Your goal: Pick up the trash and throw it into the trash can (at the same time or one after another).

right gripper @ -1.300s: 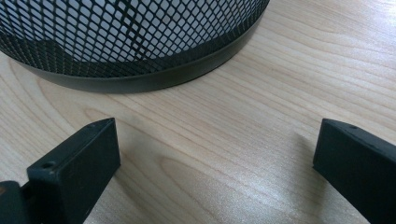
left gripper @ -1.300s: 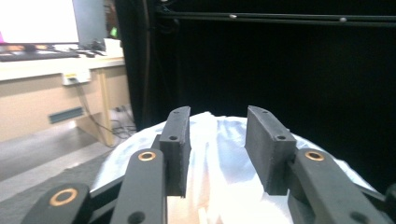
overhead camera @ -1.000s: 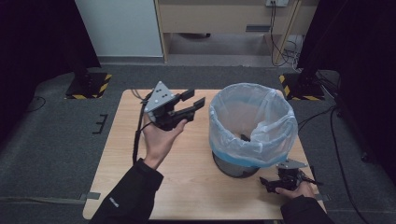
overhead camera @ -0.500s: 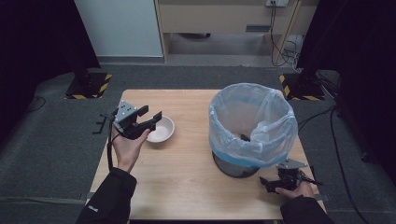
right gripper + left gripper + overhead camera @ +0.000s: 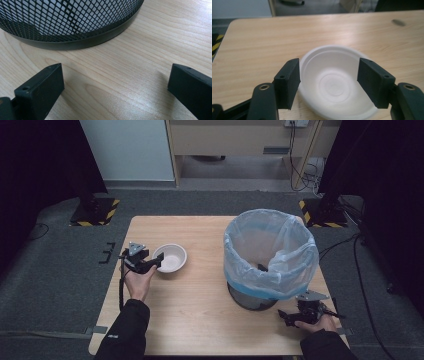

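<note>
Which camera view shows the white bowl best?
The left gripper view: the bowl is close and large between the open left claw, its inside clearly visible. The high view shows the bowl small on the table, beside that claw.

The high view is looking down from above the person's side of the desk. It is facing forward and is far enough to be taking in the whole desk and the floor around it.

The left gripper view is riding on the left tool. It is sitting low and very near the bowl, looking across the desk toward the far edge.

The right gripper view is riding on the right tool. It is looking along the desk, very near the foot of the bin.

The high view is sharing the bowl with the left gripper view, and the bin with the right gripper view.
</note>
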`<state>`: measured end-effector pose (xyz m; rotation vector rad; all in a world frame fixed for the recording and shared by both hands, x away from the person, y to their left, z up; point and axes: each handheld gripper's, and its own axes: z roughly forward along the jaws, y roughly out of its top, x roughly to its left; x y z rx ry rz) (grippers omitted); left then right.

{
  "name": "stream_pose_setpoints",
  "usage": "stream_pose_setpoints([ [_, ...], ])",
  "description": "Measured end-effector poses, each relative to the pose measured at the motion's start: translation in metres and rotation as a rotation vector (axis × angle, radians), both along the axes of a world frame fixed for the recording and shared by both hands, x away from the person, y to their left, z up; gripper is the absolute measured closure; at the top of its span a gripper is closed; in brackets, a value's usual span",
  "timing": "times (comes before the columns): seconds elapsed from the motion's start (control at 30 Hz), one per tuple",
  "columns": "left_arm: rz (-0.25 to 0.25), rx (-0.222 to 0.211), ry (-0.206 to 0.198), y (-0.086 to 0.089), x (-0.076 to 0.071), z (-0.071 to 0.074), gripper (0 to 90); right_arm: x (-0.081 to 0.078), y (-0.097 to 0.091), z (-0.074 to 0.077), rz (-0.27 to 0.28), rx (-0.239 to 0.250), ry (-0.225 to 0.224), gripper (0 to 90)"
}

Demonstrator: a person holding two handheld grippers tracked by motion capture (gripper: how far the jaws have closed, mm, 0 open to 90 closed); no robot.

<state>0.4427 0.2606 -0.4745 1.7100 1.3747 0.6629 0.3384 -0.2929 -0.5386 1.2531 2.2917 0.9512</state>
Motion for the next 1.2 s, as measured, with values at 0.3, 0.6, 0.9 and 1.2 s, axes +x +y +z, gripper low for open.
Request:
stream_pose_setpoints([
  [0.3,0.037,0.003,0.091,0.004,0.011,-0.035,38.2,0.0,0.0,0.0,0.0,0.0,0.0,0.8],
  [0.6,0.023,-0.028,0.14,0.004,0.012,-0.042,58.6,0.0,0.0,0.0,0.0,0.0,0.0,0.8],
  [0.9,0.003,-0.101,0.16,0.005,0.006,-0.036,77.7,0.0,0.0,0.0,0.0,0.0,0.0,0.8],
  [1.2,-0.048,-0.135,0.121,0.002,0.001,-0.015,82.8,0.0,0.0,0.0,0.0,0.0,0.0,0.8],
])
